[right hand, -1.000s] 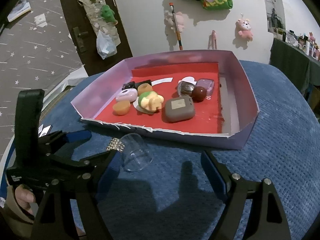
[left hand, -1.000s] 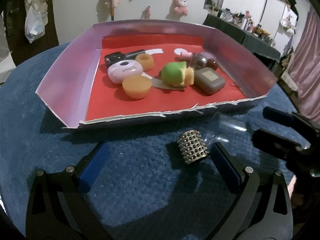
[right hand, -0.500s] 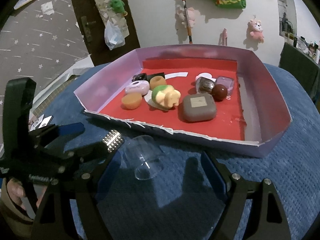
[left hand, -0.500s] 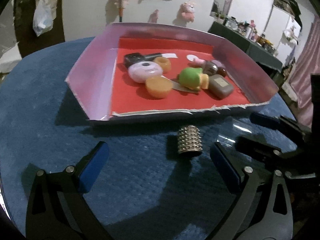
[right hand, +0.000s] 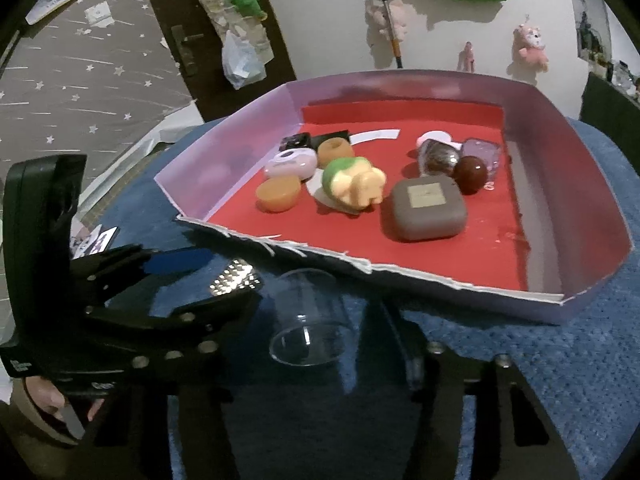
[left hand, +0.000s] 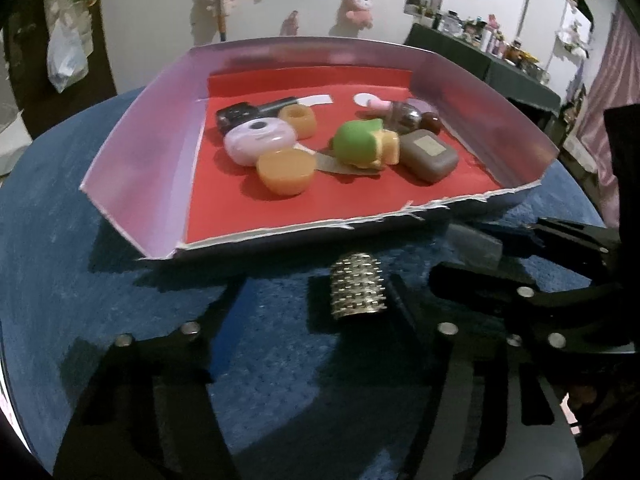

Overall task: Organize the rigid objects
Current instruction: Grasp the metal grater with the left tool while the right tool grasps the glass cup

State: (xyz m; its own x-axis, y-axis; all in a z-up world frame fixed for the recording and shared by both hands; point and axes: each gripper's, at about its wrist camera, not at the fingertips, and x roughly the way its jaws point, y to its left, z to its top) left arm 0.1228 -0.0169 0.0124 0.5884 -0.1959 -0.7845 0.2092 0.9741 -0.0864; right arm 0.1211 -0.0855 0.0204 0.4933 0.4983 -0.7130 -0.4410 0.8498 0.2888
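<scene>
Left wrist view: the left gripper (left hand: 316, 300) is closing around the studded silver cylinder (left hand: 357, 287), which lies on the blue table (left hand: 60, 280) just near of the tray (left hand: 160, 148); its pads are not yet pressing.

Right wrist view: the right gripper (right hand: 320, 320) is closing around the clear cup (right hand: 310, 322), which lies on its side, not yet gripped.

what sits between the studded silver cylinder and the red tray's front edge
Nothing: in the left wrist view only bare blue cloth separates the studded cylinder from the tray's torn front edge.
</scene>
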